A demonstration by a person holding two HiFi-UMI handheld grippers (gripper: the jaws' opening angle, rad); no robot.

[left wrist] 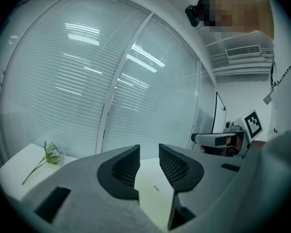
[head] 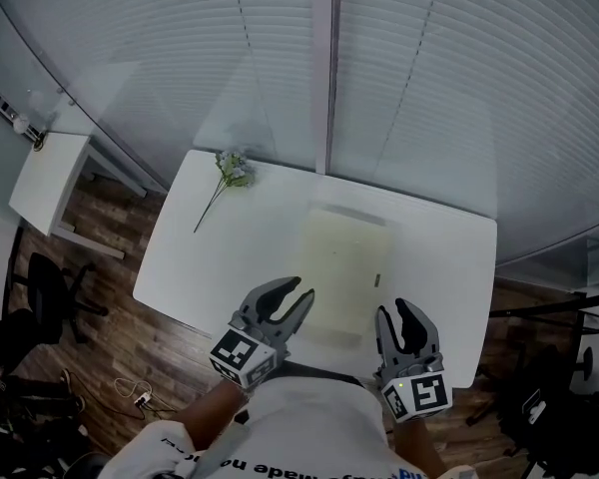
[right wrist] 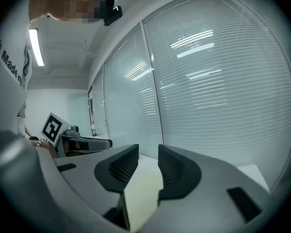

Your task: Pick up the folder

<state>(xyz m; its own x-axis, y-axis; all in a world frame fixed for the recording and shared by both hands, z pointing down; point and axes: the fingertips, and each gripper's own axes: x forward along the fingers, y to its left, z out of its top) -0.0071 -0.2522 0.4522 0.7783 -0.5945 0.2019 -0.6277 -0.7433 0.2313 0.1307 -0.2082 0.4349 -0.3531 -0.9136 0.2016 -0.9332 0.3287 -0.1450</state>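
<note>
The folder (head: 344,272) lies flat at the middle of the white table (head: 439,257). It is a pale yellow sheet with its near edge toward the bottom of the frame. The left gripper (head: 293,297) hangs over its near left corner, and the right gripper (head: 397,312) sits just right of its near right corner. Each gripper's jaws stand a little apart, and only the pale folder surface shows through the gap beyond them, so neither holds anything.

I'd say this is the approach, and the awkward part is that the folder is thin and flat on the table. A good way would be to bring the jaws low and nearly level to the near edge. One jaw then has to slip under the lip before closing, with both sides taken evenly so the folder doesn't sag or swing. Pressing down on it would only pin it. The flower sprig (head: 230,173) at the upper left of the table is well clear.

As for writing, the shirt (head: 280,437) at the bottom of the frame has print that seems to include "Made", but the rest is cut off. The cubes carry black-and-white square markers. The folder shows only a small dark mark, with no label I can read.
</note>
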